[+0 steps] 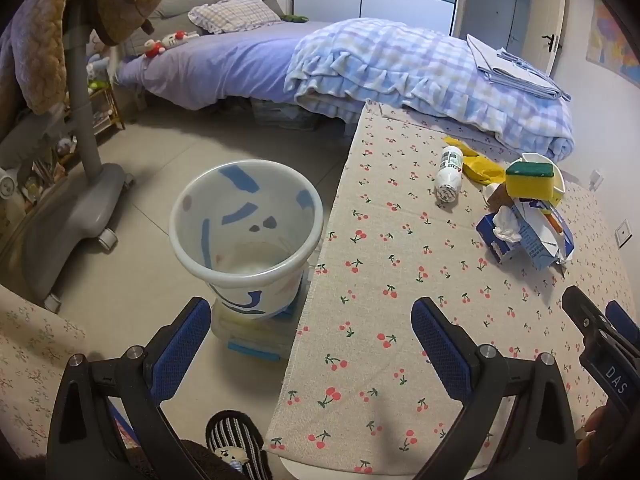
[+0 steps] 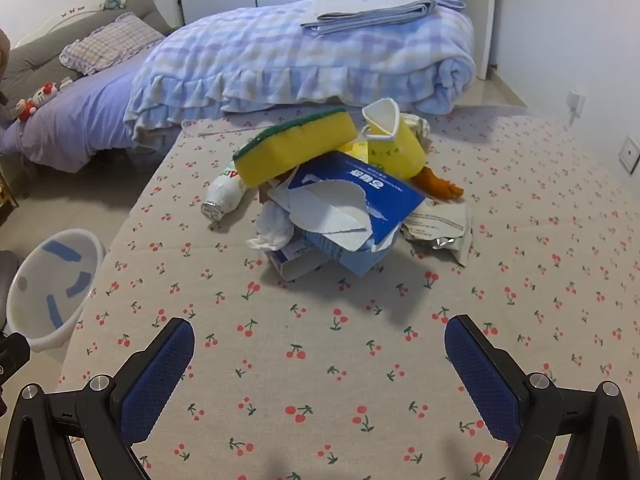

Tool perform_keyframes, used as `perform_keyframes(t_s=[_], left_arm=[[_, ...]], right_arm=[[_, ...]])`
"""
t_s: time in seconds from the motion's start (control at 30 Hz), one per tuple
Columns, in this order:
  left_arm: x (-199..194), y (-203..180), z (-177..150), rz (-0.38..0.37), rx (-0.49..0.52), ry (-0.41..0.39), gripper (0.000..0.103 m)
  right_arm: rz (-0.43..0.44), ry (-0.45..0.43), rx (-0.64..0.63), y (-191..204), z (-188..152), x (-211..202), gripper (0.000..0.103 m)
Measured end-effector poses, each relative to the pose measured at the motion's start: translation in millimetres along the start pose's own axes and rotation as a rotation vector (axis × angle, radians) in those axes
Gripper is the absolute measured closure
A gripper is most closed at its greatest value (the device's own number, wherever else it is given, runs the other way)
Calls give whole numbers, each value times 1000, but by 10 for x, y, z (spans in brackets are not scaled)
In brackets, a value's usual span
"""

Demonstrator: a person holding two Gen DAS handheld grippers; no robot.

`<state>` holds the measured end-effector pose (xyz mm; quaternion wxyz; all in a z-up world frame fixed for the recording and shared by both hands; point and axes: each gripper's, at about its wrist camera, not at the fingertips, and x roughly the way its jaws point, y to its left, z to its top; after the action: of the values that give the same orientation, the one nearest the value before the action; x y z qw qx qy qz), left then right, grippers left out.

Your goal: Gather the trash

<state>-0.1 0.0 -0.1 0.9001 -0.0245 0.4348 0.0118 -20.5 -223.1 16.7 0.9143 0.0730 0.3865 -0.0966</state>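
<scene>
A heap of trash lies on the cherry-print tablecloth: a yellow sponge with a green back, a torn blue carton, a crumpled tissue, a yellow paper cup, a small white bottle on its side and a foil wrapper. The white bin with blue patches stands on the floor left of the table. My left gripper hangs open over the table's left edge, near the bin. My right gripper is open above the cloth, short of the heap, with nothing between its fingers.
A bed with a checked blue blanket and folded sheets stands behind the table. A grey wheeled stand draped with a brown plush throw is on the floor at left. A striped slipper shows below the left gripper.
</scene>
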Motion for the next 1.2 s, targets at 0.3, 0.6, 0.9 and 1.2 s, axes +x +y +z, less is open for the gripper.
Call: perform_keyframes(t_s=[0.3, 0.6, 0.9, 1.2], left_arm=[[-2, -1, 6, 0, 0, 0, 2], [-1, -1, 5, 0, 0, 1, 2], [-1, 0, 2, 0, 1, 0, 2], [-2, 1, 2, 0, 0, 0, 2]], right_arm=[[1, 5, 2, -8, 3, 5, 0], [0, 0, 0, -4, -14, 8, 0], [1, 3, 2, -10, -16, 19, 0], [-1, 1, 1, 7, 2, 11, 0]])
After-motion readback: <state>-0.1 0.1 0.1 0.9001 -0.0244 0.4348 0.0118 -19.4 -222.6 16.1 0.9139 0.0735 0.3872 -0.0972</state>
